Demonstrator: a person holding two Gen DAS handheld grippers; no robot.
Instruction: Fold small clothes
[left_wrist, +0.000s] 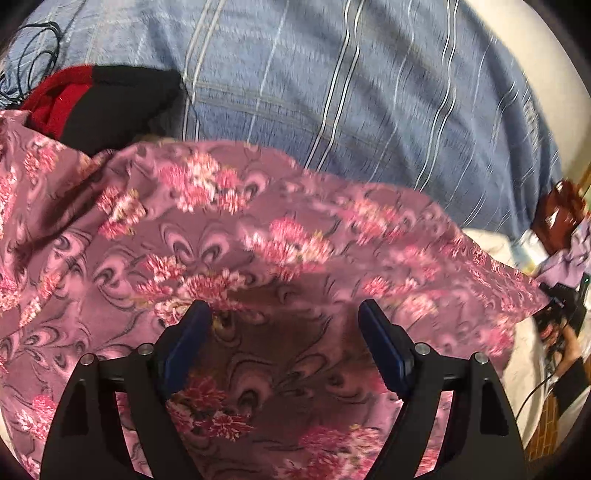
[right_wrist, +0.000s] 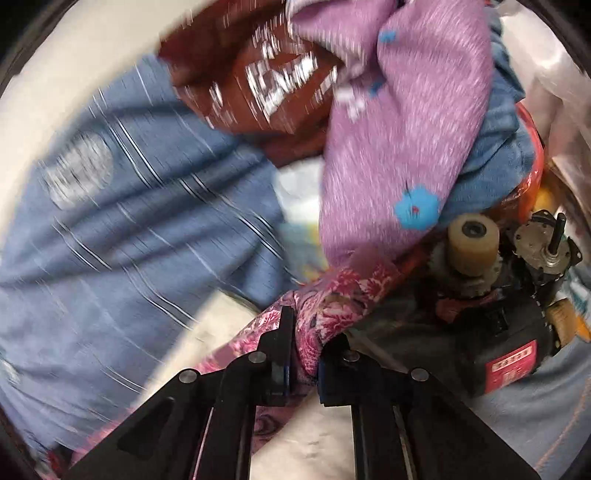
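A wide blue bedsheet with thin white stripes is seen across the far part of the left wrist view, spread over a cream mattress. On it, nearer, a mauve cloth printed with pink flowers is draped and fills the near half of that view. Its long axis is judged to run left to right, from a loose bulk at the left to a drawn-out corner at the far right.

That corner is pinched by the right gripper: its jaws are closed on a bunched fold of the flowered cloth. The left gripper is held just above the cloth's middle with its jaws spread wide and nothing between them. The next grasp is therefore judged to fall to the left gripper, with the cloth directly beneath and ahead of it.

At the far left a red and black knitted garment is seen, partly overlapped by the cloth's edge. In the right wrist view a heap of unfolded clothes lies beyond the pinched corner: a lilac fleece garment with blue flowers, a brown garment with white lettering and a blue towel-like piece. Just right of the grip a black motor unit with a cream roller is crowded close, and the cloth could be snagged on it.
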